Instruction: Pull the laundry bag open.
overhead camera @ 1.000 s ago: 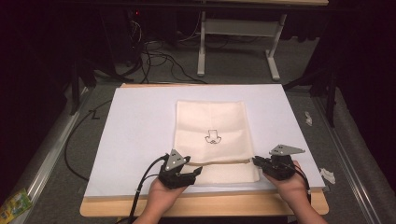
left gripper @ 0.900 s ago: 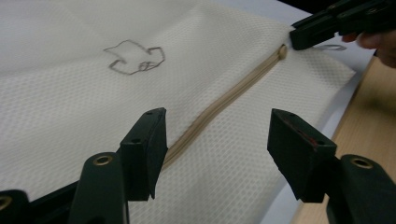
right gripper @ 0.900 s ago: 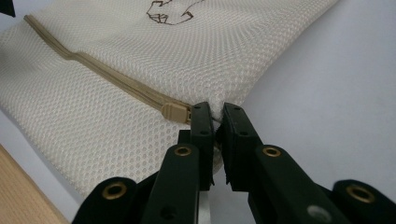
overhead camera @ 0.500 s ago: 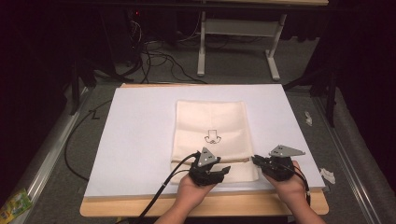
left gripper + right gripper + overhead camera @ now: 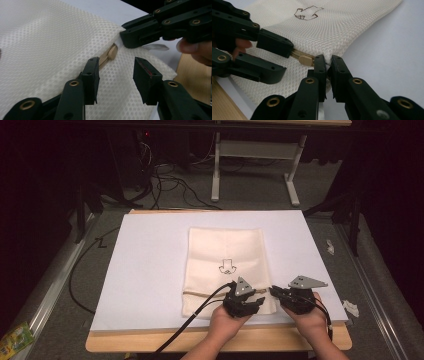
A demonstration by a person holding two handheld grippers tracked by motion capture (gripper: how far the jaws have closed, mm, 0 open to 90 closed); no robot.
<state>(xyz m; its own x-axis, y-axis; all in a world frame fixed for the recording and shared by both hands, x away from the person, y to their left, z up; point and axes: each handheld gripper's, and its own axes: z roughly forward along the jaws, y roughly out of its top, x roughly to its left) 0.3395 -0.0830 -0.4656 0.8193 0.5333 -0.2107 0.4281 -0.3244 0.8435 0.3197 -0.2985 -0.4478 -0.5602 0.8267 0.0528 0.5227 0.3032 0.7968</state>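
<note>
Table (image 5: 125, 347): light wooden top, its bare edge showing along the near side, standing on a grey carpeted floor (image 5: 60, 320). White sheet (image 5: 150, 270): lies flat over nearly the whole top, and on it, slightly right of centre, lies a cream mesh laundry bag (image 5: 225, 245) with a small dark printed mark and a tan zipper (image 5: 202, 293) across its near end, that end lifted slightly at its right corner. Floor items: black cables (image 5: 165, 180) beyond and left of the table, white scraps (image 5: 350, 307) to its right, a green packet (image 5: 15, 342) at near left.
</note>
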